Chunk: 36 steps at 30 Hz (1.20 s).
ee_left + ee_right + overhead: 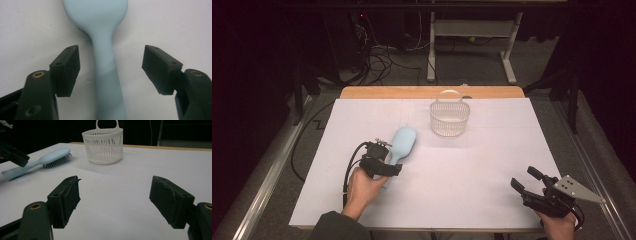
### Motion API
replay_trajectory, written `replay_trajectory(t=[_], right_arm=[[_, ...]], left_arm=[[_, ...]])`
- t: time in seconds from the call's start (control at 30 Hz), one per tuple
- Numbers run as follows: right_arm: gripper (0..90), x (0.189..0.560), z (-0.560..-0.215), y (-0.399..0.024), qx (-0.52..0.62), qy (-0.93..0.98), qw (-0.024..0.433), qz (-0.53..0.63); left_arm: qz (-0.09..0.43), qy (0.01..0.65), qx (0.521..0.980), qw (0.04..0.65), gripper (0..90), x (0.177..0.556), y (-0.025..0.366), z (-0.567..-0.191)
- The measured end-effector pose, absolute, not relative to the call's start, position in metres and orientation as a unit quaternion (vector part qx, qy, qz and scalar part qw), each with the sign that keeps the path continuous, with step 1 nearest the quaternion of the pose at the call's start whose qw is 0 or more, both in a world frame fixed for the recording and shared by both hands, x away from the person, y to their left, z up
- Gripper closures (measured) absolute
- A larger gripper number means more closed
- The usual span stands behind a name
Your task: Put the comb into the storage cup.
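Two hand-held grippers work over a white-covered desk (492,165) in the high view. The left hand-held gripper (388,167) sits above the handle of a light blue hairbrush (402,144), which lies flat with its head pointing toward a white slatted basket (449,118) standing farther back, well apart from it. The right hand-held gripper (527,181) waits near the front right corner, holding nothing, probably kept clear so the left can work.

Looking along the left hand-held gripper's jaws, they stand wide, one on each side of the brush handle (107,75), with desk showing between each pad and the handle; nothing is gripped.

From the right hand-held gripper (115,202), the jaws gape over bare desk. The hairbrush (50,157) rests bristles down, left of the basket (103,145).
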State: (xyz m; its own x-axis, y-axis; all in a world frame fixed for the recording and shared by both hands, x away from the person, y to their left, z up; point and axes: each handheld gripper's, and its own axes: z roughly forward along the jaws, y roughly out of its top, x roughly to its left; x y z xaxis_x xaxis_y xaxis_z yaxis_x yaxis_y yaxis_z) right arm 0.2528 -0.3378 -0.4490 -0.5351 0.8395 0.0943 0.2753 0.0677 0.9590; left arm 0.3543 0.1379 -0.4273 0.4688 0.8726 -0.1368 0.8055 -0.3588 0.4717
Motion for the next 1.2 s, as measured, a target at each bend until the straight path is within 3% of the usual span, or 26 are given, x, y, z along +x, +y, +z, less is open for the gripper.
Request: replay_trajectory(t=[0.87, 1.2], right_arm=[[24.6, 0.253, -0.449, -0.338, 0.407, 0.684, 0.256, 0.548], [24.6, 0.253, -0.449, -0.337, 0.408, 0.684, 0.256, 0.548]], left_arm=[[0.067, 0.53, 0.824, 0.189, 29.1, 0.385, 0.121, -0.443], [0.068, 0.536, 0.821, 0.185, 38.4, 0.388, 0.12, -0.446]])
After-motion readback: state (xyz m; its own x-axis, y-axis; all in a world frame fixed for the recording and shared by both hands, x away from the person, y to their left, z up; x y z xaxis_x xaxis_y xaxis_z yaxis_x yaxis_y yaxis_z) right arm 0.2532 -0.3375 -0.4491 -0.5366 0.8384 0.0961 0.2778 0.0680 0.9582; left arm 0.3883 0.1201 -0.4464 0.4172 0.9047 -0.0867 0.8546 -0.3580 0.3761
